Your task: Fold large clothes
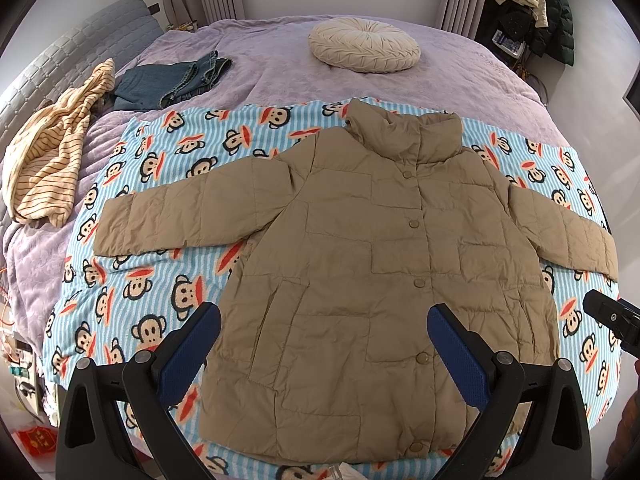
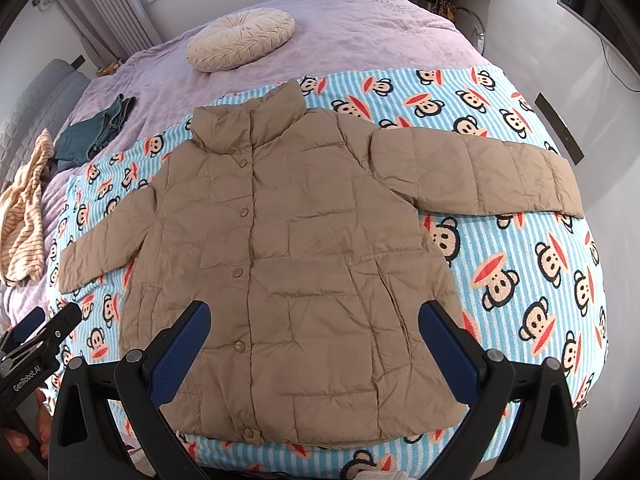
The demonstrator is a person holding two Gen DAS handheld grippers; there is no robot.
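A tan quilted puffer jacket (image 1: 360,264) lies flat and face up on a blue striped monkey-print blanket (image 1: 160,280), buttoned, collar toward the far side, both sleeves spread out sideways. It also shows in the right wrist view (image 2: 288,264). My left gripper (image 1: 324,320) is open and empty, held above the jacket's lower hem. My right gripper (image 2: 314,318) is open and empty, also above the lower part of the jacket. The right gripper shows at the right edge of the left wrist view (image 1: 612,316); the left one shows at the left edge of the right wrist view (image 2: 44,332).
The blanket (image 2: 520,260) covers a bed with a purple bedspread (image 1: 280,64). A round cream cushion (image 1: 364,46) lies at the far side. Folded jeans (image 1: 168,80) and a striped yellow garment (image 1: 52,148) lie at the left. Coats hang at the back right (image 1: 536,12).
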